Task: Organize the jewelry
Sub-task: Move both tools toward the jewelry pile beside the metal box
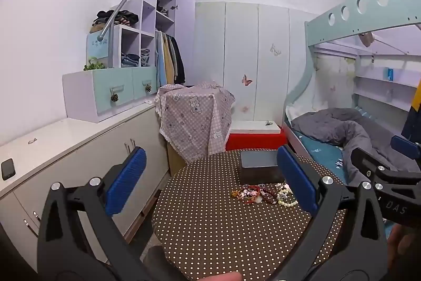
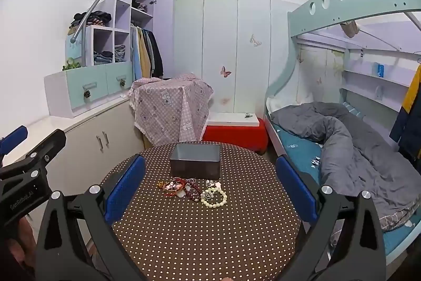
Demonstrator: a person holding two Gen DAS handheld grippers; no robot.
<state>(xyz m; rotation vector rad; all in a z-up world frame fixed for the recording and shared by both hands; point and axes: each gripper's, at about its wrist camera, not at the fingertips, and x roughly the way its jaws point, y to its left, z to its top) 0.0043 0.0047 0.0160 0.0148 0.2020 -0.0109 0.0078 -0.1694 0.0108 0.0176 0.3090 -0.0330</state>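
- Polka-dot cloth covers the round surface (image 2: 200,233), set between a bunk bed (image 2: 350,149) and a white cabinet (image 2: 86,133).
- Jewelry (image 2: 194,188) lies heaped mid-surface, just in front of a grey box (image 2: 195,162).
- Left tongs (image 1: 210,186) and right tongs (image 2: 209,188) both stand wide apart, empty, short of the jewelry.

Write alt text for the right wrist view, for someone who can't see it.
The open right gripper hovers over a round polka-dot table where a heap of beaded bracelets lies just in front of an open grey box. A bunk bed stands to the right.
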